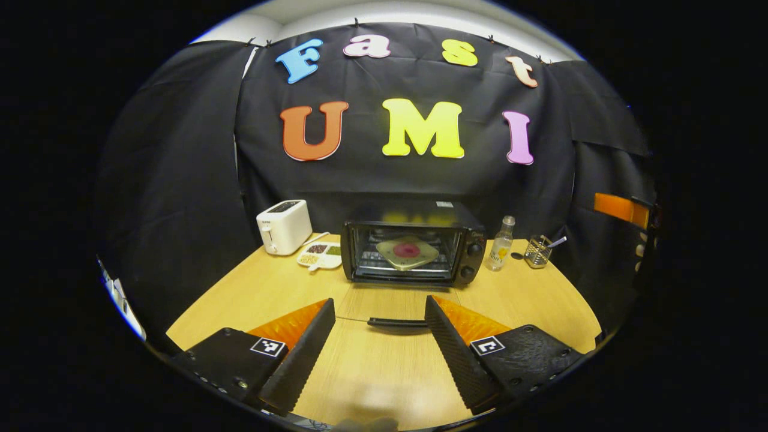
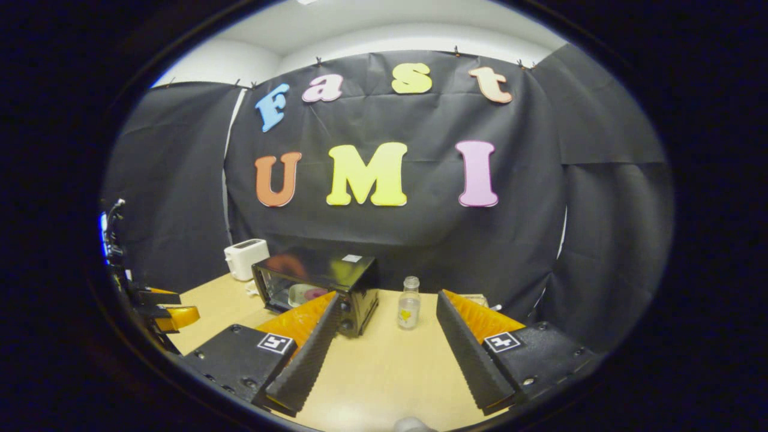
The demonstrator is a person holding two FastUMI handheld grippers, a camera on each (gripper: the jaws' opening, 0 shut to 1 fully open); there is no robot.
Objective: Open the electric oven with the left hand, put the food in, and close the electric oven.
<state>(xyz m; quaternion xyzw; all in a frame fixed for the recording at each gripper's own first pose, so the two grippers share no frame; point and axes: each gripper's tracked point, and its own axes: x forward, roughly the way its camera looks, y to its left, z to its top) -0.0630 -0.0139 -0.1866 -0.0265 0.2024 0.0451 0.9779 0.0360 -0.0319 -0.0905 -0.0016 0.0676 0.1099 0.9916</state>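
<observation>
The food (image 1: 407, 250) sits inside the oven (image 1: 413, 249); its door (image 1: 396, 303) lies down. Both grippers (image 1: 380, 336) (image 2: 384, 336) hold their fingers wide apart. Next, I think, lift the door shut.

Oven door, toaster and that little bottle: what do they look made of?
Oven door: looks like clear glass, the table's wood grain showing through, with a dark handle, likely plastic. Toaster: white, smooth, probably plastic. Bottle: clear, glass or plastic, I cannot tell which.
</observation>
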